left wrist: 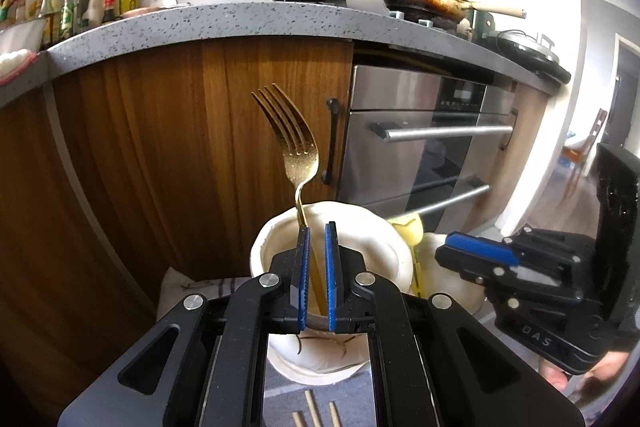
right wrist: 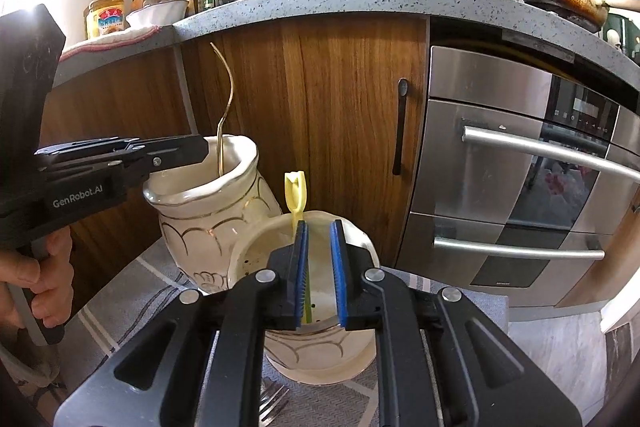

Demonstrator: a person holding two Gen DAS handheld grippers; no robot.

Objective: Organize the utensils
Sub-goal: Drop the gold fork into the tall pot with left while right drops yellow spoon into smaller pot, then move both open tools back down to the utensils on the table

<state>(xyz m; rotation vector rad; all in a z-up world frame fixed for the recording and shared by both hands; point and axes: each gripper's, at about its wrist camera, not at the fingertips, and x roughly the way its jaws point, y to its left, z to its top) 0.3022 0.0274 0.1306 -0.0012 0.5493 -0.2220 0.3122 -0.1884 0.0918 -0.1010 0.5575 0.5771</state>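
The left gripper (left wrist: 316, 231) clamps the fork (left wrist: 294, 143) above a jar (left wrist: 376, 223); the right gripper (right wrist: 320, 231), loosened, straddles a yellow utensil (right wrist: 295, 193).

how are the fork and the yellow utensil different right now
The fork is gold metal with tines up; the yellow utensil is plastic. The fork stands in the left vase, the yellow utensil in the right vase. Both stand handle-down between gripper pads.

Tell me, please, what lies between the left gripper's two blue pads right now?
The handle of the gold fork runs between the pads of the left gripper, over the mouth of the cream vase. The left wrist view shows this.
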